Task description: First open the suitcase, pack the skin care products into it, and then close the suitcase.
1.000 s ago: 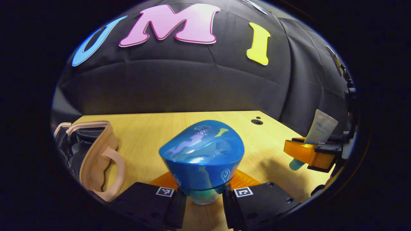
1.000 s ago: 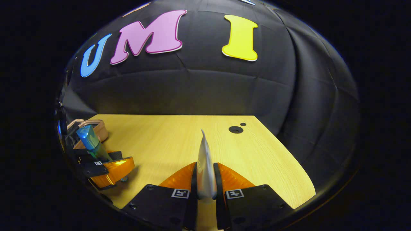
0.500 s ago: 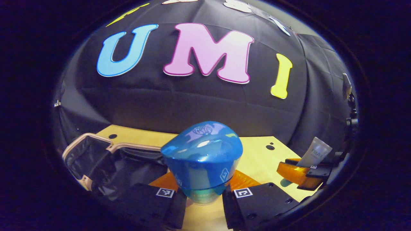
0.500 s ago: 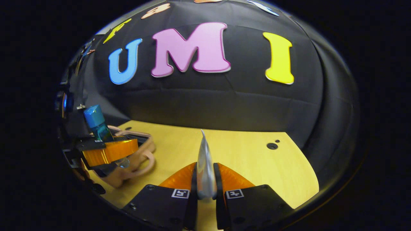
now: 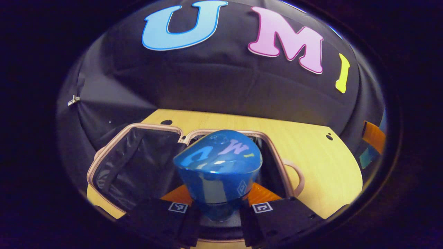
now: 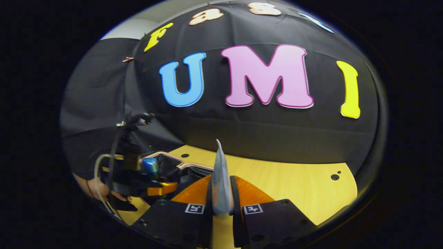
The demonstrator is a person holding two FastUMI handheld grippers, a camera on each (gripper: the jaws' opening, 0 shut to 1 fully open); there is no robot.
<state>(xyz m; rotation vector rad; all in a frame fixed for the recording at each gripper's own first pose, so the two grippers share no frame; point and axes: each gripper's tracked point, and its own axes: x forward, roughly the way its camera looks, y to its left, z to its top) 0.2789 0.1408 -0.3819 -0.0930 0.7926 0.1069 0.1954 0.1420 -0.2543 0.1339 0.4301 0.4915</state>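
Note:
In the left gripper view my left gripper (image 5: 219, 209) is shut on a bottle with a big glossy blue cap (image 5: 218, 166), held over the open suitcase (image 5: 138, 166). The suitcase has a beige rim, a beige handle (image 5: 294, 173) and a dark lining, and lies flat on the wooden table (image 5: 322, 173). In the right gripper view my right gripper (image 6: 220, 207) is shut on a pale flat tube (image 6: 219, 183), seen edge-on and pointing up. Far left there, the left gripper (image 6: 152, 185) with the blue bottle (image 6: 150, 166) hangs over the suitcase (image 6: 173, 160).
The wooden table (image 6: 294, 186) extends right of the suitcase, with small round holes (image 6: 334, 177) near its far corner. Black cloth walls close in behind and on both sides. A hand (image 6: 100, 188) holds the left gripper at the left edge.
Both grippers have swung left. The left one now carries the blue-capped bottle over the open suitcase; the right one has followed with the tube toward the suitcase side.

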